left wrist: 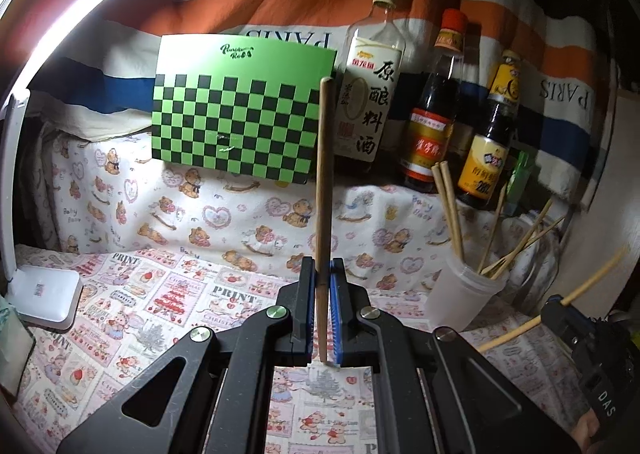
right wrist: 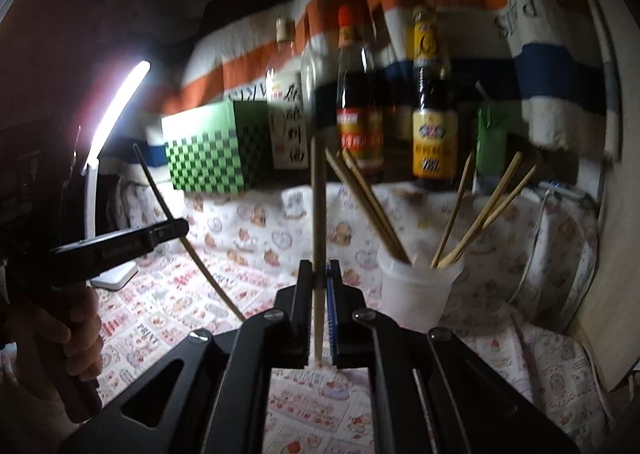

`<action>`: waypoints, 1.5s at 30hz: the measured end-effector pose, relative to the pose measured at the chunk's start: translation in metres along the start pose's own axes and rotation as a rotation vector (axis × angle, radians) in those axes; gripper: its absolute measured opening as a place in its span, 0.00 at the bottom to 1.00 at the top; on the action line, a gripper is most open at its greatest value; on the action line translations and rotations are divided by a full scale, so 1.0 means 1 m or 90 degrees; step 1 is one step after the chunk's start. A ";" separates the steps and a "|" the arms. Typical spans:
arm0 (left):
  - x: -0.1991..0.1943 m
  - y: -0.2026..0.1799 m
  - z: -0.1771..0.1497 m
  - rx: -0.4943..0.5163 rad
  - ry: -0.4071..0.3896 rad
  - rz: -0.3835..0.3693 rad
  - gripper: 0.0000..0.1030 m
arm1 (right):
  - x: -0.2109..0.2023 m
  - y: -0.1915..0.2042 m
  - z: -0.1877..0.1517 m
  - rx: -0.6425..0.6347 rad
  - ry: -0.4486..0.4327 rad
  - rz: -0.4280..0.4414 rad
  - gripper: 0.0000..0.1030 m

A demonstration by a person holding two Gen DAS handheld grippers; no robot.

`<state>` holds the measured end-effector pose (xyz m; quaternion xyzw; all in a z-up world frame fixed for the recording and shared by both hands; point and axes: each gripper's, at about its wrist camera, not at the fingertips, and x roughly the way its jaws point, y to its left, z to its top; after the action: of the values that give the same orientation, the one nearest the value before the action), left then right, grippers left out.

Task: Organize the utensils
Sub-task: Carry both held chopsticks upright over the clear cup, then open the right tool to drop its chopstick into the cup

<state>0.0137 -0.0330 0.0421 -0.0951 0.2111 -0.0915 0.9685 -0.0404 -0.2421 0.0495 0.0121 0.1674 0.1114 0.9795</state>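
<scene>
My left gripper is shut on a brown wooden chopstick that stands nearly upright between its pads. My right gripper is shut on a lighter chopstick, also upright. A translucent plastic cup holds several chopsticks at the right of both views. In the left wrist view the right gripper shows at the lower right edge with its pale chopstick slanting. In the right wrist view the left gripper shows at left, held by a hand, with its stick across it.
Three sauce bottles stand at the back before a striped cloth. A green checkered board leans at the back left. A white lamp base sits at the left on the printed tablecloth. A green carton stands behind the cup.
</scene>
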 end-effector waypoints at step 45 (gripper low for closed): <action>-0.009 0.024 0.012 -0.052 -0.047 -0.024 0.06 | 0.071 -0.071 0.079 0.032 -0.121 -0.199 0.05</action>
<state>0.0140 -0.0058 0.0508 -0.1416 0.1772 -0.0974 0.9691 0.0659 -0.2950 0.0967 0.0208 0.0768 -0.0480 0.9957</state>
